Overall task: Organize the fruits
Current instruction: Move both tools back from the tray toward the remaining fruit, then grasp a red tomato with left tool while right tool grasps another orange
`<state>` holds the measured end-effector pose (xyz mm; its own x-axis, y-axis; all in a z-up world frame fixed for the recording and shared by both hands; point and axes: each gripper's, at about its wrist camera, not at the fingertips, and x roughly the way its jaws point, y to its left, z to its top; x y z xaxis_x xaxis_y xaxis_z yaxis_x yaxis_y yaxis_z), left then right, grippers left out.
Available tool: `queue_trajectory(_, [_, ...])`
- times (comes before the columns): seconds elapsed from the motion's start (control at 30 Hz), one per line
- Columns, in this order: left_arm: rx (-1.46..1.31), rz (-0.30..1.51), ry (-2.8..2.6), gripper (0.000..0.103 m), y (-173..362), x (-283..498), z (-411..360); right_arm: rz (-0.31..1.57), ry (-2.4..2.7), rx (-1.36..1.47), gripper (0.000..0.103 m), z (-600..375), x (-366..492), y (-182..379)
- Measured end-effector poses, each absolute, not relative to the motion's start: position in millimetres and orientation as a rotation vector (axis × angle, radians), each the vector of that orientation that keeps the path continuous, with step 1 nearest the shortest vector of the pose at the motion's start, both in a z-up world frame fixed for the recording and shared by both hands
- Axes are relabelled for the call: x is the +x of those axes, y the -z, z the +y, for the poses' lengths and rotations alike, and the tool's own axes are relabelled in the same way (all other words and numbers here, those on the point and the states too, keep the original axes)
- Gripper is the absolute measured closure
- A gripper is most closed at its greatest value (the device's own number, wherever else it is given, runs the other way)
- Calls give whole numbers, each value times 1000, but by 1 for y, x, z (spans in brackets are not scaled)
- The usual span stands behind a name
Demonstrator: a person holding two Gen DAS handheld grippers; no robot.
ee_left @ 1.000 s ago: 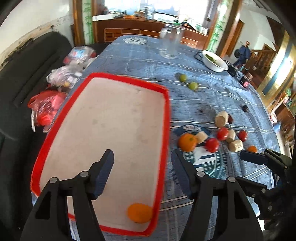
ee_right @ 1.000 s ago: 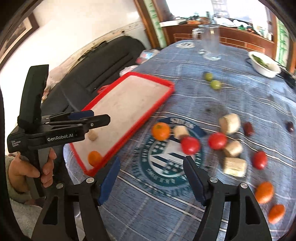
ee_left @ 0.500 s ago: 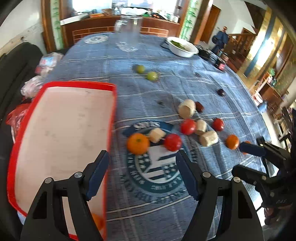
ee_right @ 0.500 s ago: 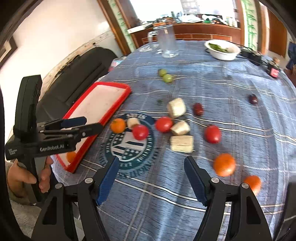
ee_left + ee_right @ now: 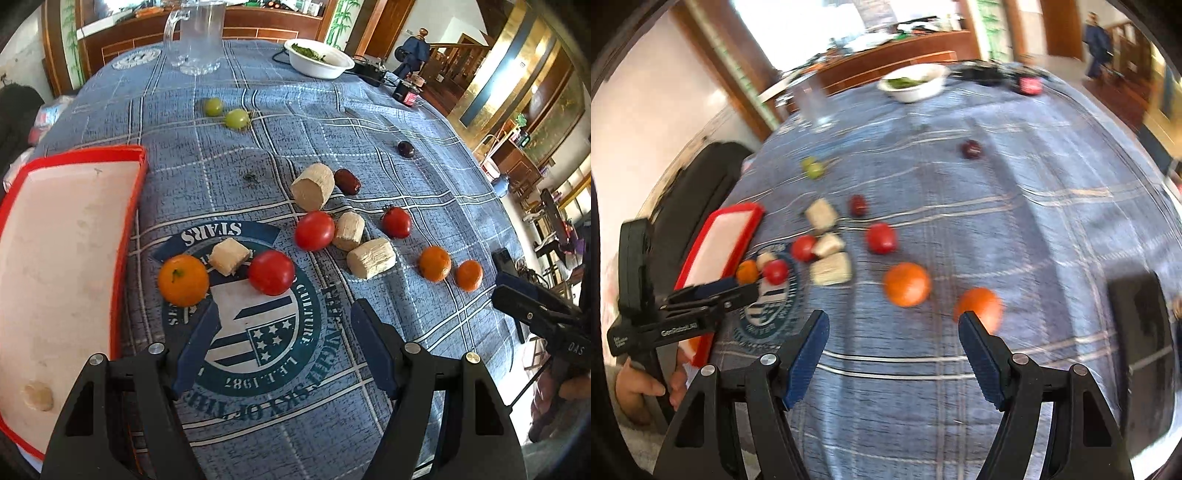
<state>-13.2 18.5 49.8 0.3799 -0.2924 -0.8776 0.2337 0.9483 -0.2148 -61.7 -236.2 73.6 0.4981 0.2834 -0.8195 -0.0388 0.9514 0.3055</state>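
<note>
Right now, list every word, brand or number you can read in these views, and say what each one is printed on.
"STARS": banner of the round emblem printed on the blue tablecloth.
"L.F.E. 1987": bottom of that emblem's ring.
"SKY OF" and "CULTURE": within the ring lettering; the other ring words are partly hidden.
"GenRobot.AI": side of the left gripper in the right wrist view; the small label beside it is too blurred.
"DAS": body of the right gripper.

Blue plaid cloth (image 5: 369, 122) w/ red tomatoes (image 5: 271, 272), orange tangerines (image 5: 183, 280).
</note>
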Motion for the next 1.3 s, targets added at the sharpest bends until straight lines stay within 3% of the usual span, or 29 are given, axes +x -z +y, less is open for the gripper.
queue_trajectory(0.47, [-137, 1191, 303, 30, -29, 6, 12, 1117, -64, 186, 37, -260, -53, -49])
queue_trajectory(0.67, [-144, 1221, 224, 48, -16, 18, 12, 1134, -67, 162, 41, -260, -45, -41])
queue_trajectory(0.83, [-119, 1211, 191, 52, -14, 24, 4, 1149, -63, 138, 46, -258, -37, -32])
queue_trajectory(0.97, [-99, 1197, 177, 71, -14, 25, 3, 1175, -59, 145, 65, -260, -32, -21])
queue_trajectory(1.3, [-123, 1206, 305, 73, -15, 7, 7, 1117, -109, 133, 68, -248, -39, -41])
